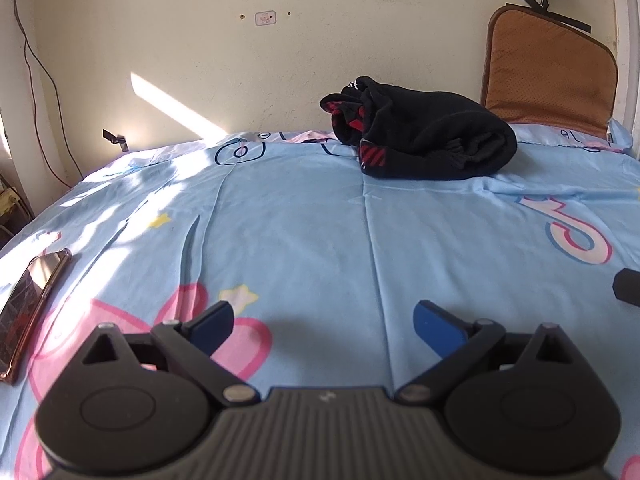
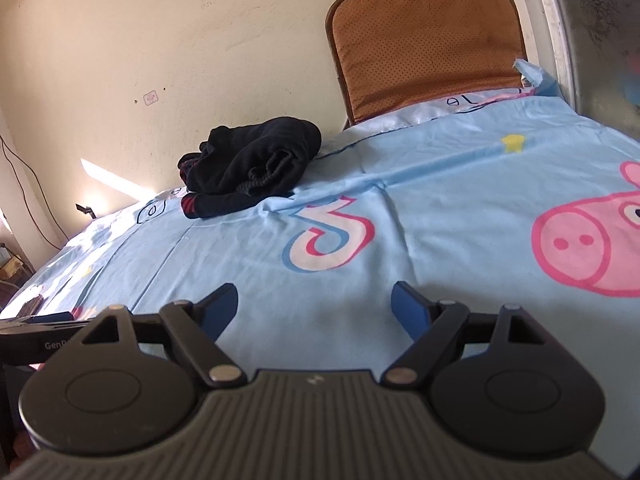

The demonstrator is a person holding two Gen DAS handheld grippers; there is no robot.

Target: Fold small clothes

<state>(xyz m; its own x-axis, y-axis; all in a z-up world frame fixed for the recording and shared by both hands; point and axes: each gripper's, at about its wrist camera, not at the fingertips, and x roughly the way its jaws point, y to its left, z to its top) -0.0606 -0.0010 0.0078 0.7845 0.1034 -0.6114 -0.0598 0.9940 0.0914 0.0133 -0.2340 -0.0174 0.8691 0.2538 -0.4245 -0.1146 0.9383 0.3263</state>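
Note:
A bunched black garment with red striped trim (image 1: 420, 132) lies at the far side of the bed by the wall; it also shows in the right wrist view (image 2: 252, 168). My left gripper (image 1: 324, 316) is open and empty, low over the blue sheet, well short of the garment. My right gripper (image 2: 314, 300) is open and empty over the sheet too, to the right of the left one. A black part of the right gripper (image 1: 628, 290) shows at the left wrist view's right edge. The left gripper's body (image 2: 40, 334) shows at the right wrist view's left edge.
The bed has a light blue cartoon-print sheet (image 1: 300, 220). A phone (image 1: 28, 304) lies on the sheet at the left. A brown cushion (image 2: 428, 48) leans on the wall at the bed's far right. A window frame (image 2: 560, 40) stands on the right. Cables (image 1: 36, 68) hang at the left wall.

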